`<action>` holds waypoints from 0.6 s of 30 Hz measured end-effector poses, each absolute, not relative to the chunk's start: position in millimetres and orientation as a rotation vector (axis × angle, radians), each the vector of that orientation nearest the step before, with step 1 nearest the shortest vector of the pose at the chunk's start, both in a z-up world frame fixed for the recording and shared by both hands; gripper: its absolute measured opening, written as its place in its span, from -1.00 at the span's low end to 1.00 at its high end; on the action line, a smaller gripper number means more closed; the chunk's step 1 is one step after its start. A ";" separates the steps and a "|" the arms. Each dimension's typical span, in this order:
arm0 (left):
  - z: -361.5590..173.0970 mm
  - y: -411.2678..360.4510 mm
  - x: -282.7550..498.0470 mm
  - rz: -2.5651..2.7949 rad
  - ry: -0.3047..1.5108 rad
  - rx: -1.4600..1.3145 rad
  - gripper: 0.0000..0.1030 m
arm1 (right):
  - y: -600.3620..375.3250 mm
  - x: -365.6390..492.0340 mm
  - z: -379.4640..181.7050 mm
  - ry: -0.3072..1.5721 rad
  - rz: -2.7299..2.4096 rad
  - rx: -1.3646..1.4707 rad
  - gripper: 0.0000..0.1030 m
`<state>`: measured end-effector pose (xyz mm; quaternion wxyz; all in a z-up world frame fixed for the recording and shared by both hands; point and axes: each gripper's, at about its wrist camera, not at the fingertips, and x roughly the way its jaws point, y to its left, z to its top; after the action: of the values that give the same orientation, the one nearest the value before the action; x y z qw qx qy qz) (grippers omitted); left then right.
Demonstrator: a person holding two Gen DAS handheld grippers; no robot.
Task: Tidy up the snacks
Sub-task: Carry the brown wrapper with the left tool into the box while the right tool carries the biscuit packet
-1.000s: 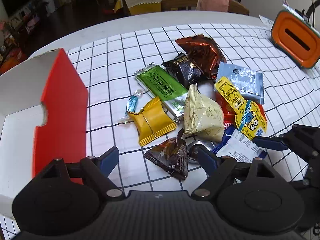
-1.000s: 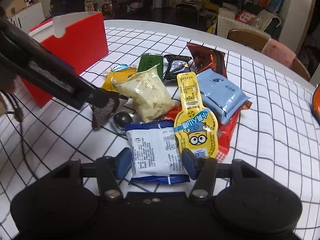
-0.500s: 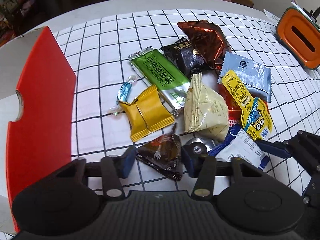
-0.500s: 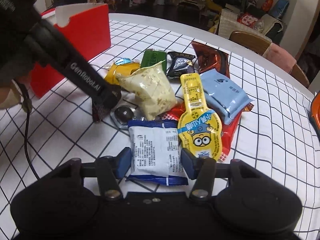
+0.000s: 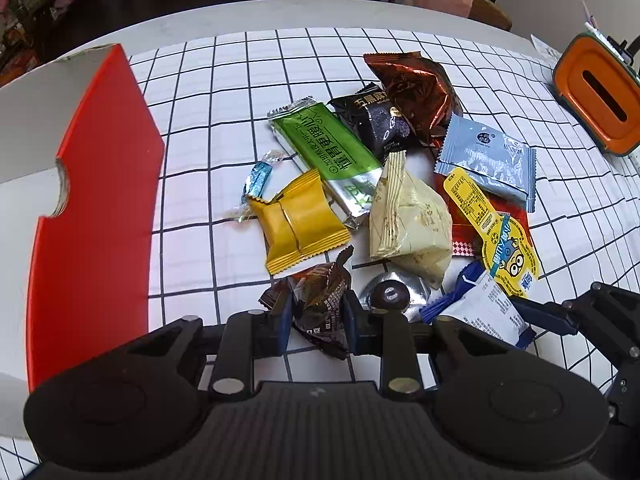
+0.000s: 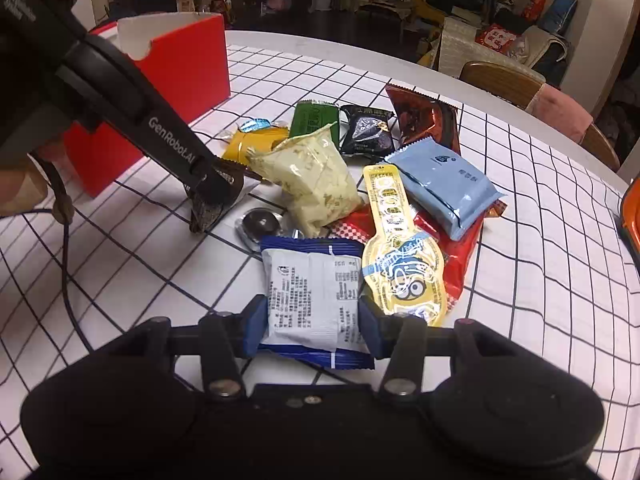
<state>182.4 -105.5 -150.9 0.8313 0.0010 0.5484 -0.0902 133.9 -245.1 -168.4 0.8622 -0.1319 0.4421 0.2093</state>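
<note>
A pile of snack packets lies on the checked tablecloth. My left gripper (image 5: 316, 314) is shut on a dark brown foil packet (image 5: 320, 304); it also shows in the right wrist view (image 6: 212, 204), with the packet's lower end touching the cloth. My right gripper (image 6: 312, 320) has closed in on a blue-and-white packet (image 6: 312, 300), both pads touching its sides. A cream bag (image 5: 408, 220), yellow packet (image 5: 300, 220), green bar (image 5: 332, 156), Minion packet (image 6: 400, 256) and pale blue packet (image 6: 444, 180) lie beyond. A red and white box (image 5: 92, 200) stands open at the left.
A round silver foil piece (image 5: 394, 294) lies between the two grippers. An orange container (image 5: 596, 96) stands at the far right. A small blue candy (image 5: 258, 176), black packet (image 5: 372, 120) and copper foil bag (image 5: 412, 88) lie further back. Chairs stand behind the table.
My left gripper has moved forward and closed on the dark brown packet. My right gripper has narrowed onto the blue-and-white packet.
</note>
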 end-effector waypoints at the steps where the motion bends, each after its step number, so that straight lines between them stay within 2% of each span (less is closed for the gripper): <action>1: -149.8 -104.7 181.0 -0.189 1.161 -0.001 -0.51 | -245.5 133.0 -167.1 0.926 0.439 -0.271 -0.09; 9: -135.0 -98.8 161.1 -0.186 1.142 -0.025 -0.52 | -251.5 122.9 -151.8 0.912 0.441 -0.211 -0.09; 18: -95.2 -81.4 122.9 -0.175 1.077 -0.044 -0.52 | -253.2 109.2 -116.7 0.859 0.467 -0.145 -0.08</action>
<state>122.9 -81.4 -95.2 0.8545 -0.0207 0.5123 -0.0831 109.2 -253.2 -116.7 0.8803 -0.0695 0.4122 0.2243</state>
